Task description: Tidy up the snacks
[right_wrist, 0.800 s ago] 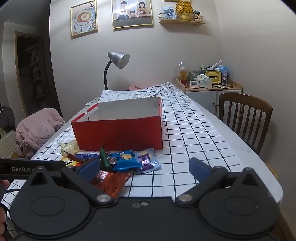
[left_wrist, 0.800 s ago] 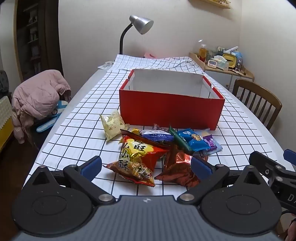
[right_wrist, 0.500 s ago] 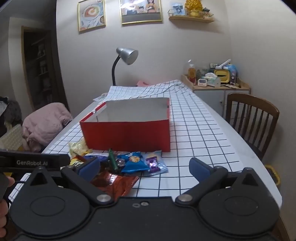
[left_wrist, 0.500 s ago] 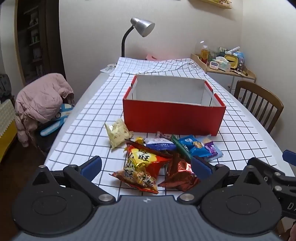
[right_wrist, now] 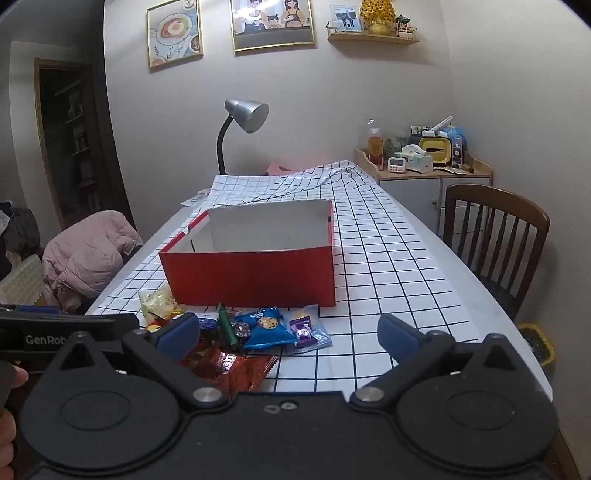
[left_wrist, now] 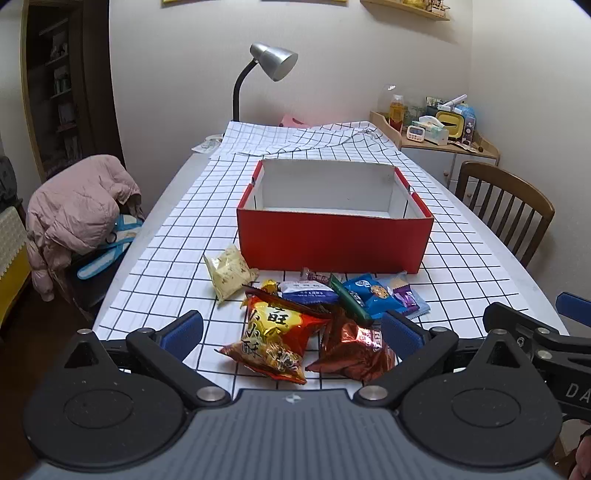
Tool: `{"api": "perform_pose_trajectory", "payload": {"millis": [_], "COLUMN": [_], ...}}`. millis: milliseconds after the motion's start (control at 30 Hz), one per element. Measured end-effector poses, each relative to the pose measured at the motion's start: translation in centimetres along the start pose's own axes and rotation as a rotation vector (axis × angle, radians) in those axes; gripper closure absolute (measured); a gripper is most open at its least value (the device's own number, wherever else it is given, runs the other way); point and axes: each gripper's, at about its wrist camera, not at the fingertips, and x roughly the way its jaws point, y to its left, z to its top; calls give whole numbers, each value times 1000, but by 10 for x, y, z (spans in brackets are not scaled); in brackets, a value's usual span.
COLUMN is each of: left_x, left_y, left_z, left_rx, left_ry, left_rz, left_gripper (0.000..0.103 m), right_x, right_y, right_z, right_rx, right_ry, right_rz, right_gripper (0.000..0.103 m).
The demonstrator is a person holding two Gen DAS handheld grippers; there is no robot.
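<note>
On the bench (left_wrist: 177, 206), directly in front of one open red box (left_wrist: 334, 240), a pile of snack packets (left_wrist: 314, 314) is found: one pale yellow packet (left_wrist: 229, 273), one orange-and-yellow bag (left_wrist: 273, 336), one red foil bag (left_wrist: 354, 350), one blue cookie packet (left_wrist: 369, 295), one purple-printed packet (left_wrist: 406, 299) and several smaller wrappers, uncounted. Both the left gripper (left_wrist: 291, 332) and the right gripper (right_wrist: 284, 334) are held with fingers (right_wrist: 173, 332) fully spread, nothing being pinched. One lamp (left_wrist: 273, 62) and one wooden chair (left_wrist: 506, 206) are noted beyond.

A home dining room. Framed pictures (right_wrist: 273, 24) hang on the far wall. A wooden chair (right_wrist: 495, 236) stands right of the cloth-covered table (right_wrist: 388, 266).
</note>
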Motion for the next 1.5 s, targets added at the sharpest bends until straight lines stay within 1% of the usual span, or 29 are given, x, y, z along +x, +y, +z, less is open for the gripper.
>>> {"api": "perform_pose_trajectory", "payload": {"millis": [300, 500, 700, 800, 900, 1500], "left_x": [0, 0, -1, 0, -1, 0], "left_y": [-4, -3, -4, -3, -3, -3], "left_z": [-7, -9, -9, -8, -9, -8], "left_rx": [-13, -23, -23, -23, -27, -29], "left_ry": [26, 33, 35, 32, 31, 34], "left_rz": [-13, -18, -24, -24, -24, -34], "left_gripper": [0, 0, 0, 0, 0, 0], "right_x": [-5, -9, -8, -9, -9, -10], "right_y": [2, -3, -8, -8, -9, -3], "right_z": [-5, -6, -8, -9, -10, -11], "right_rx": [-2, 27, 68, 74, 75, 51], "right_ry": [12, 0, 17, 21, 20, 24], "right_rz": [10, 22, 52, 49, 43, 73], "right_gripper": [0, 0, 0, 0, 0, 0]}}
